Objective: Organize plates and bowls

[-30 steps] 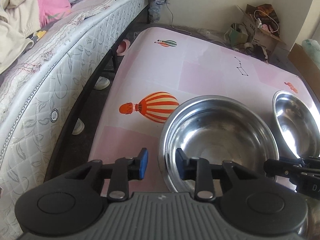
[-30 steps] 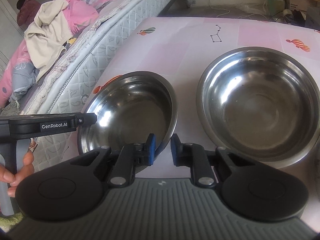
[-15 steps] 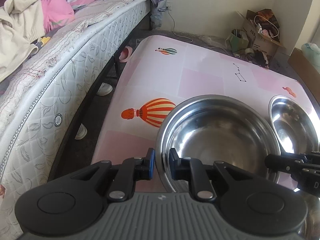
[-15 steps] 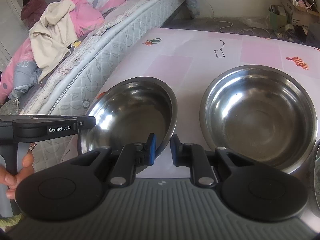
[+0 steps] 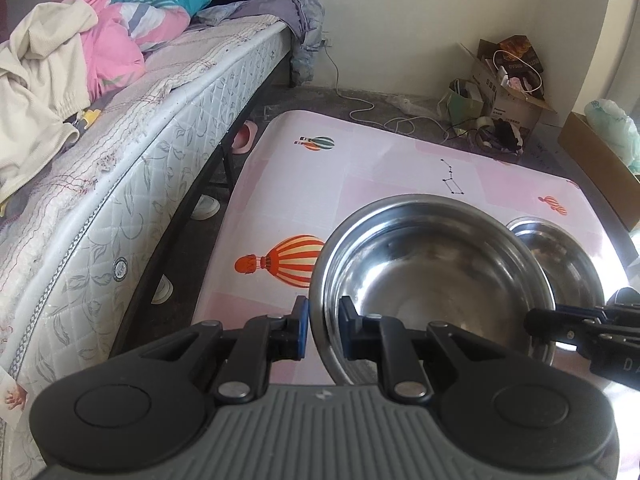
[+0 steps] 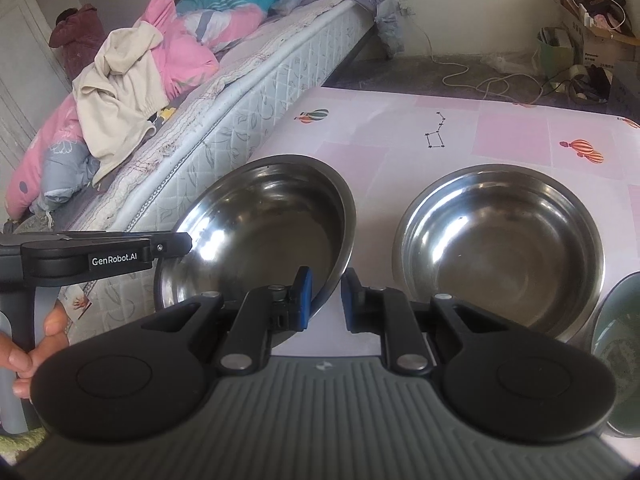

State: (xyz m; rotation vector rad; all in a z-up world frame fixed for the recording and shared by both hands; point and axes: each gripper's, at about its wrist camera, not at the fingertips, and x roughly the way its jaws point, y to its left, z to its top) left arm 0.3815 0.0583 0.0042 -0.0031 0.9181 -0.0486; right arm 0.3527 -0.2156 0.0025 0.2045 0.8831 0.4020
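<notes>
Both grippers hold one steel bowl [image 5: 432, 276], lifted and tilted above the pink table [image 5: 360, 168]. My left gripper [image 5: 323, 330] is shut on its left rim. My right gripper [image 6: 324, 300] is shut on its right rim, where the bowl [image 6: 260, 232] shows to the left. A second steel bowl [image 6: 500, 248] sits on the table to the right and shows partly behind the held one in the left wrist view [image 5: 568, 256]. A green bowl [image 6: 620, 364] peeks in at the right edge.
A bed [image 5: 120, 152] with heaped clothes runs along the table's left side, with a narrow floor gap between. Cardboard boxes and clutter [image 5: 504, 92] stand on the floor beyond the table's far edge. A cable [image 6: 480, 80] lies on the floor.
My left gripper closed on the bowl's left rim. Both grippers rose and the bowl lifted off the table, tilting. The second bowl stayed put.
</notes>
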